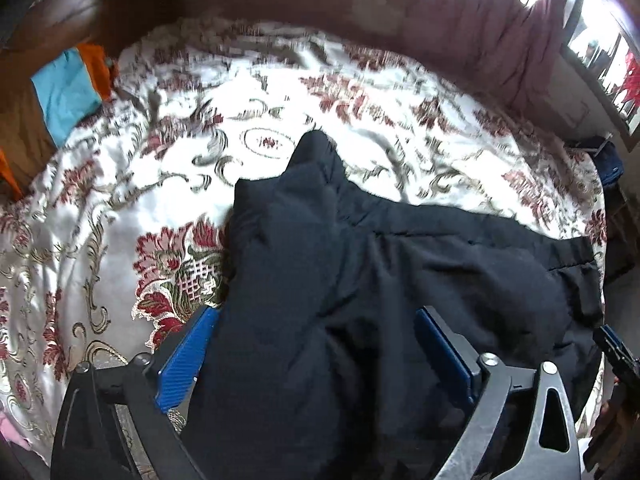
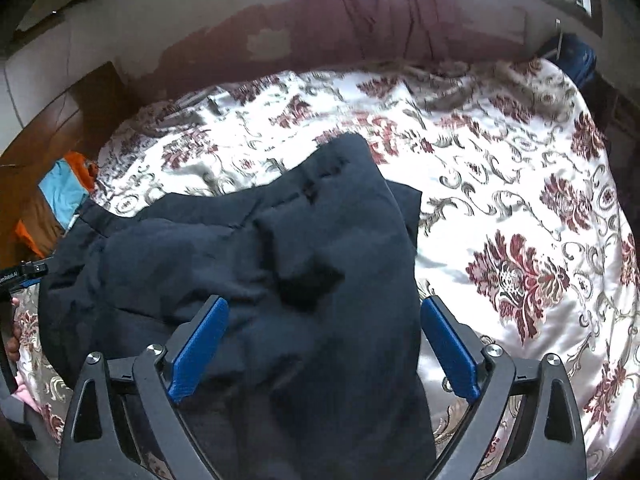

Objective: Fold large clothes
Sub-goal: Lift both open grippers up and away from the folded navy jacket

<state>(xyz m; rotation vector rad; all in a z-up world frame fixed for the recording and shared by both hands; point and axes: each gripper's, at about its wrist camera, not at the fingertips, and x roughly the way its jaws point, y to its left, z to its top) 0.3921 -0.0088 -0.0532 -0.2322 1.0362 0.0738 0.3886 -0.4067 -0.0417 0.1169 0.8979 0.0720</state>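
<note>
Left wrist view shows the left gripper (image 1: 316,356) spread wide over the dark garment (image 1: 360,280), gripping nothing. Right gripper (image 2: 324,344) gapes likewise. I'd say both let go so the garment lies bunched near the bed's (image 2: 520,200) front edge.

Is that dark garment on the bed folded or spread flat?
Folded: the dark navy garment lies doubled in overlapping layers on the floral bedspread.

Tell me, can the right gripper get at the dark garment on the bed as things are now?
Probably yes. The right gripper is open, and the dark garment already lies between its blue fingers on the floral bedspread, with nothing over it. The left gripper is open over its other side.
</note>
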